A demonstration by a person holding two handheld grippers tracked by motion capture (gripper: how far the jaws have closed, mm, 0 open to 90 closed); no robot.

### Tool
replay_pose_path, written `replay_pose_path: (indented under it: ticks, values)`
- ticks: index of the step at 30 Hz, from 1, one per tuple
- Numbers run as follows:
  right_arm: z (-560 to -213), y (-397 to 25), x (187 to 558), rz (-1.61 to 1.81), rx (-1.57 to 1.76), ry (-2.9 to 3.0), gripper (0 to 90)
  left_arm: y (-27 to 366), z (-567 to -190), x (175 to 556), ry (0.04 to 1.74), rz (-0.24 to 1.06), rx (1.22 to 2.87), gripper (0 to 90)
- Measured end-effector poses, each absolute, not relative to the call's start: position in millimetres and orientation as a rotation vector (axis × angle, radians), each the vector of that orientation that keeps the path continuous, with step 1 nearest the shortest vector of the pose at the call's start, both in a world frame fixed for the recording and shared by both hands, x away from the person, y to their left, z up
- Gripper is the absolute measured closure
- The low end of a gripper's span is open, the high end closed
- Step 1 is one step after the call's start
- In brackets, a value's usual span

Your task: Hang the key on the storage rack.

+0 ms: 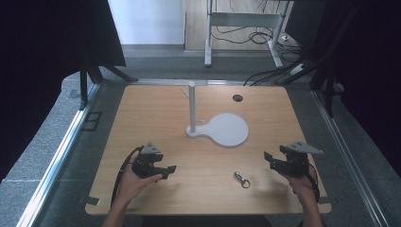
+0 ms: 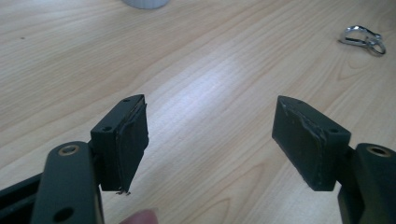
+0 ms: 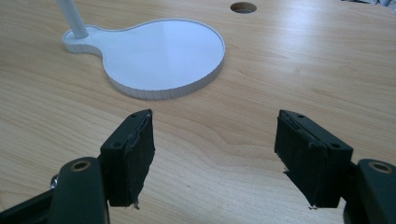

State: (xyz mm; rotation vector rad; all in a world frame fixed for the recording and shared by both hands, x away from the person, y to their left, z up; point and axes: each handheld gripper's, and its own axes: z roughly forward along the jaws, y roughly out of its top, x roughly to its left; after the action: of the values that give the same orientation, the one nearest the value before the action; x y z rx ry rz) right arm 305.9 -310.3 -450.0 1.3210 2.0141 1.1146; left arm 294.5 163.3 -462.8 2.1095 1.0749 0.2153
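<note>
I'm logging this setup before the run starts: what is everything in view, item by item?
Table: one, light wood, centre, cable hole at its far right.
Stand: one, white, upright post with side pegs, far centre.
Round tray: one, white, joined to the stand's base, on its right.
Metal clip: one, silver, lying near edge, right of centre.
Desk frame: one, pale grey, on the floor beyond.
Left gripper: black, open, near left.
Right gripper: black, open, near right.
</note>
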Motion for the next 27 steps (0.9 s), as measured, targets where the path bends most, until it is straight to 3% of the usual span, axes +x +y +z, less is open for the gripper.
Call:
replay_pose_path:
  ticks: [27]
  values:
    - [-457, -323, 301, 1.123, 1.311, 2.058, 34.0, 164, -460, 295, 1.035, 0.24, 2.117, 28.6]
